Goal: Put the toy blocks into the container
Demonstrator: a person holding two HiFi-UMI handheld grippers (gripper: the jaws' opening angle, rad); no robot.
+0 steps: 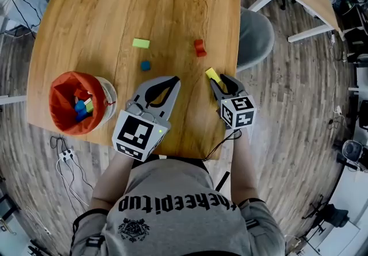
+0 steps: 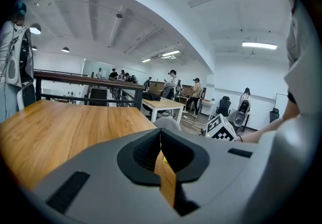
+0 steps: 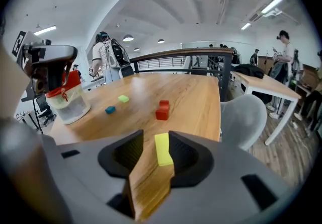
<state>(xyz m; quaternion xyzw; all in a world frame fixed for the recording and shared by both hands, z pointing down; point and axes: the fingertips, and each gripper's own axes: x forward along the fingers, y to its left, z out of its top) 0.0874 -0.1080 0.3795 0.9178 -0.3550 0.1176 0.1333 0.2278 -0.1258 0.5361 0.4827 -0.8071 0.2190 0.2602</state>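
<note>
Grabbing is in hand: yellow block [image 3: 162,149] is framed between right gripper [image 1: 224,83] jaws, held open; closing is needed. Left gripper [image 1: 172,80] is kept closed, empty.

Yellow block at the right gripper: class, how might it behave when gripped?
Probably stiff: the yellow block shows straight edges. Flat faces suggest it slides, not rolls, on the table. Likely light, being small between the right gripper's jaws.

Bright, even indoor light from ceiling strip lamps [image 2: 259,45]. Table [image 1: 86,25] evenly lit, mild sheen at its far end. Yellow block [image 3: 162,149] on table sharp, shadow faint. Heavy fisheye bending, dark corners in both gripper views.
</note>
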